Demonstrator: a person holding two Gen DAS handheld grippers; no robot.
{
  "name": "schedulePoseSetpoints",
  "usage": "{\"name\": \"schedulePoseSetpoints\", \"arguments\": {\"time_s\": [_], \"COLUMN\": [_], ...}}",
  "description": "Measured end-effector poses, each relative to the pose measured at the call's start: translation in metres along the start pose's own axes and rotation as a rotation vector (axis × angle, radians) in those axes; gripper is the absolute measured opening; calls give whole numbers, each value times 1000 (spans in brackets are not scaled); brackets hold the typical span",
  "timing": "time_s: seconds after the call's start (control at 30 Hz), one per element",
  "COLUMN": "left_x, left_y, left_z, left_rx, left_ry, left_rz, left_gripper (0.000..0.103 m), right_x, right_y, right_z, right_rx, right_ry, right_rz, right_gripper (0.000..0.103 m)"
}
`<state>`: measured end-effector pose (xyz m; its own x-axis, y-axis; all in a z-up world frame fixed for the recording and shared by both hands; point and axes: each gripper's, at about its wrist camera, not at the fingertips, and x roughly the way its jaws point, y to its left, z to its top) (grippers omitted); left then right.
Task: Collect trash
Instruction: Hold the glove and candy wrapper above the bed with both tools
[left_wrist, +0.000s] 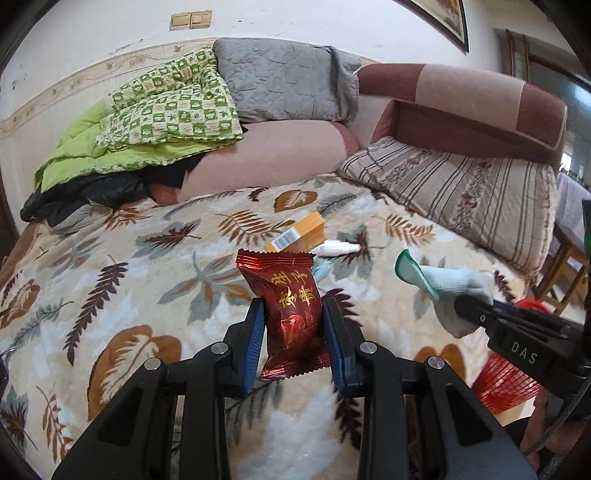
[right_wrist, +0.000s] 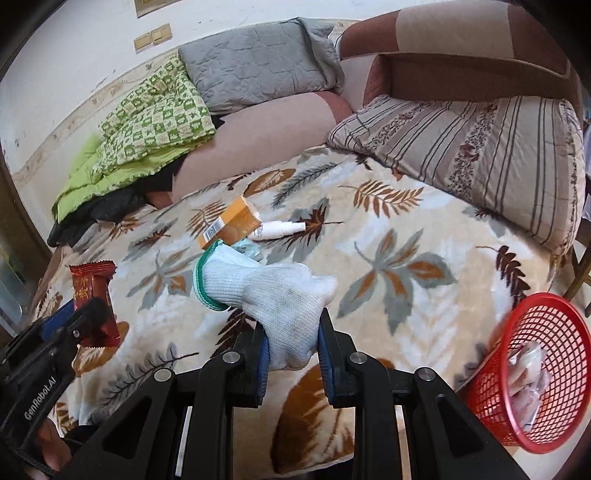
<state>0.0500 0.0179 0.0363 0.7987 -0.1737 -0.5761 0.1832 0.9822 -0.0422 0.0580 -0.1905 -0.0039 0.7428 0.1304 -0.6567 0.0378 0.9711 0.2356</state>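
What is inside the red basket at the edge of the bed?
The red basket holds a few crumpled clear and whitish wrappers. Its mesh wall hides the bottom, so anything under them cannot be seen.

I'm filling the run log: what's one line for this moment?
left gripper: shut on wrapper | right gripper: shut on glove | basket: holds trash | box, bottle: on bed

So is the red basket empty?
No, the red basket already holds some crumpled clear and white wrappers inside it.
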Motion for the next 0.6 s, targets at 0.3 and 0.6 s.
{"name": "schedulePoseSetpoints", "arguments": {"time_s": [0.3, 0.6], "left_x": [0, 25], "left_y": [2, -1], "left_z": [6, 11], "left_rx": [13, 33], "left_ry": [13, 69], "left_rz": [-15, -59], "left_gripper": [30, 30], "right_x": [-4, 1], "right_y": [5, -1], "right_z": [3, 9], "right_rx": [0, -2], "right_ry": [-20, -7], "right_rz": [39, 50], "right_gripper": [25, 25]}}
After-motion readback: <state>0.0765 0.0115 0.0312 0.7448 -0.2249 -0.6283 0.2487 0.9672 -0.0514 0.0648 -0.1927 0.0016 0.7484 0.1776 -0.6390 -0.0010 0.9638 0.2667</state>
